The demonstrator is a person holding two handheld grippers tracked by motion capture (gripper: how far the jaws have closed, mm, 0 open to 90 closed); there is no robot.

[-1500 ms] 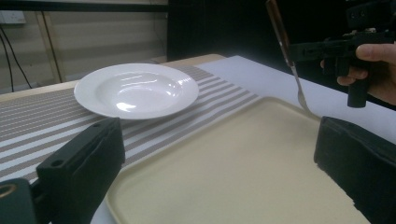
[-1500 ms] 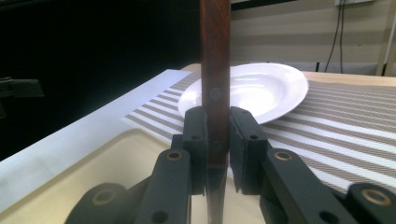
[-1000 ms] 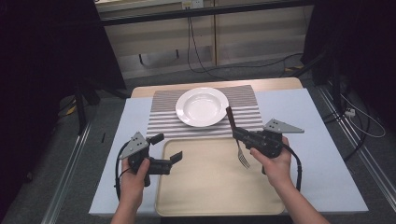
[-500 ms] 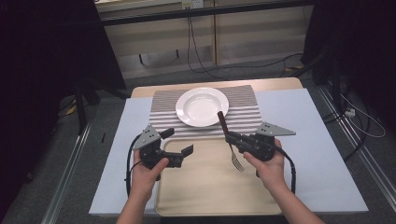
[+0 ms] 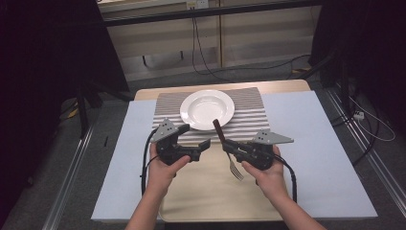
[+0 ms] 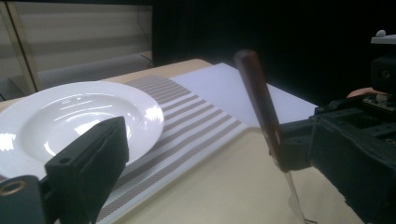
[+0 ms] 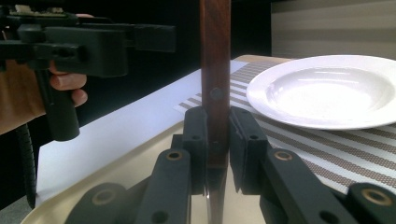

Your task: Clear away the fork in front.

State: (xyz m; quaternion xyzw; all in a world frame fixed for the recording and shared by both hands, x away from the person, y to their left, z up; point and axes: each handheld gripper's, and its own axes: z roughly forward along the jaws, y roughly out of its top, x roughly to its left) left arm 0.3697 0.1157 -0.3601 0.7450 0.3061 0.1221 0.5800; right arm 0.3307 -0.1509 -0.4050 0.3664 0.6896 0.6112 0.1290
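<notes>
You had the fork (image 5: 225, 143) pinched in your right gripper (image 5: 229, 145), grabbed low on the wooden handle right where it meets the metal, so the brown end stuck up and leaned toward the plate (image 5: 207, 109) while the tines hung down over the tray (image 5: 206, 191). In the right gripper view the two pads sat flat against either side of the handle (image 7: 215, 84), jaws squeezed narrow on it. A hold like that probably left the long upper part of the handle free for the other gripper to take, which looked to me like the point.

Your left gripper (image 5: 195, 143) was on the other side of the fork, near it but not touching, jaws spread wide with nothing in them. It pointed across at the handle, and from the left gripper view the fork (image 6: 261, 107) stood just ahead of it, so I'd guess you were lining up a handoff.

Everything else sat around the fork like a place setting. The plate was just beyond it, resting on the striped placemat (image 5: 249, 103), empty and clean. The tray was straight under the fork and ran back toward you. The white sheet (image 5: 316, 143) spread out under all of it. Holding the fork up off the tray made sense if it was headed next to the plate.
</notes>
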